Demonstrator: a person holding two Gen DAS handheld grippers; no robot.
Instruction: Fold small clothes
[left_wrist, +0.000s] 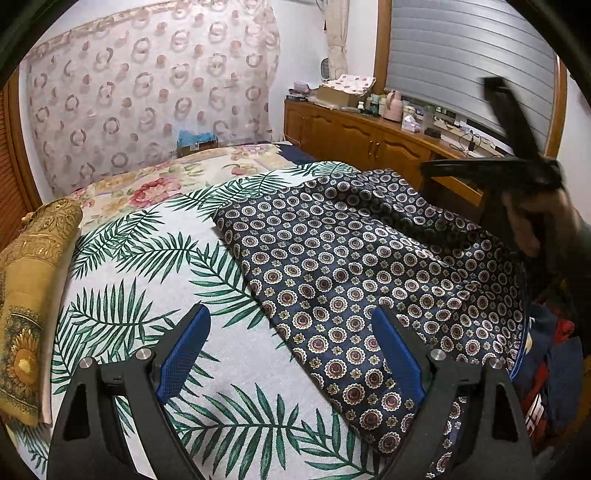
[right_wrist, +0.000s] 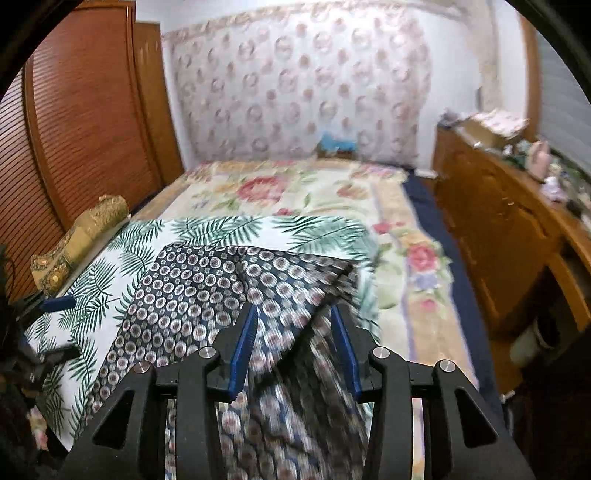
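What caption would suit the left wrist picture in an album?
Open left gripper hovering over a navy patterned garment on a palm-leaf sheet.

We scan both views and find no text we can read. On the heap of clothes (left_wrist: 546, 373) at four o'clock in the left wrist view we catch white block shapes on red, maybe letters, but they are cut off and too blurred to make out. The bottles and boxes on the wooden sideboard (left_wrist: 373, 129) at one o'clock surely carry labels, yet they are far too small for us.
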